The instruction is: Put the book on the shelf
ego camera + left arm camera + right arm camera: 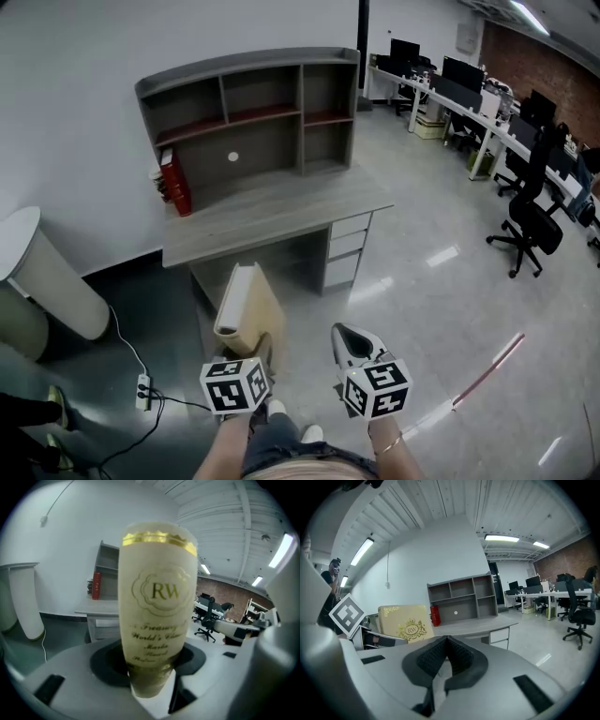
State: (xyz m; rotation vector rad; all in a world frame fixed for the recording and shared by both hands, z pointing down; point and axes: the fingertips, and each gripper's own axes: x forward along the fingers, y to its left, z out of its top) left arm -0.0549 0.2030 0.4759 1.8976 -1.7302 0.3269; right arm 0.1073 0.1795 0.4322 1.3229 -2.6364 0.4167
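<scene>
- Currently, the left tool (151,670) is clamped on the cream book (157,597), which it holds upright, well apart from the shelf (253,108).
- We note the book's spine blocks much of the left gripper view, and its lower lettering is too blurred to read.
- The right tool (446,644) is pressed together and empty.
- Red books (175,183) stand at the tabletop's (281,211) left end.
- We see a glossy grey floor (441,309) and office chairs (530,220) on the right.

Cream hardback book (246,307) with a gold RW crest, upright in my view, its lower end clamped in my left gripper (251,351), spine toward that gripper's camera, well apart from the grey shelf (251,111) atop the desk (281,211), open compartments facing me
</scene>
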